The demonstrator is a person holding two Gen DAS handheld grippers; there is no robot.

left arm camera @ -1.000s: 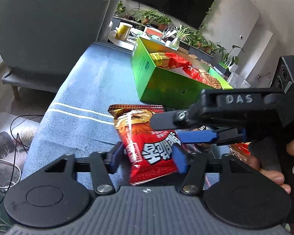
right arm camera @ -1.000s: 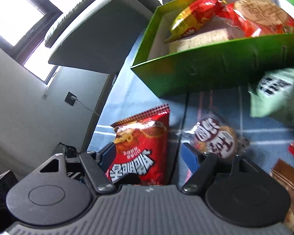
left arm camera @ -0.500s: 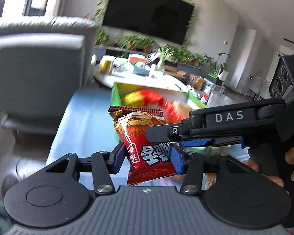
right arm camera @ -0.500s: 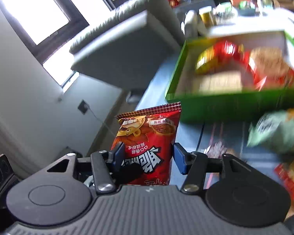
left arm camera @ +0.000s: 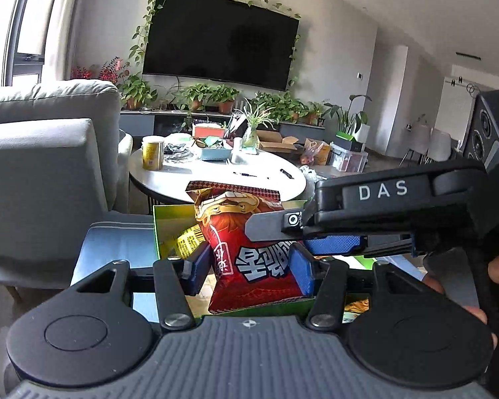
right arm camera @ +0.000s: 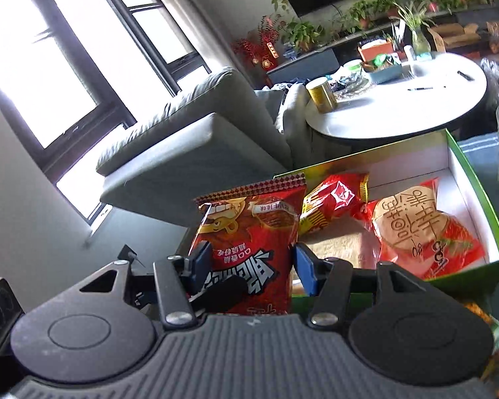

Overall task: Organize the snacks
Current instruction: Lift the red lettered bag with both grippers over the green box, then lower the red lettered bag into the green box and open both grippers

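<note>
Living-room daylight falls across a blue-striped cloth carrying the green box. Both sets of fingers pinch the same red snack bag: the left gripper holds its lower part, and the right gripper, whose fingers have just been closing, clamps it too. It hangs clear above the box's near left corner. Best to let one gripper release first, then lower the bag into the bare floor beside the yellow-red packet and round biscuit pack.
</note>
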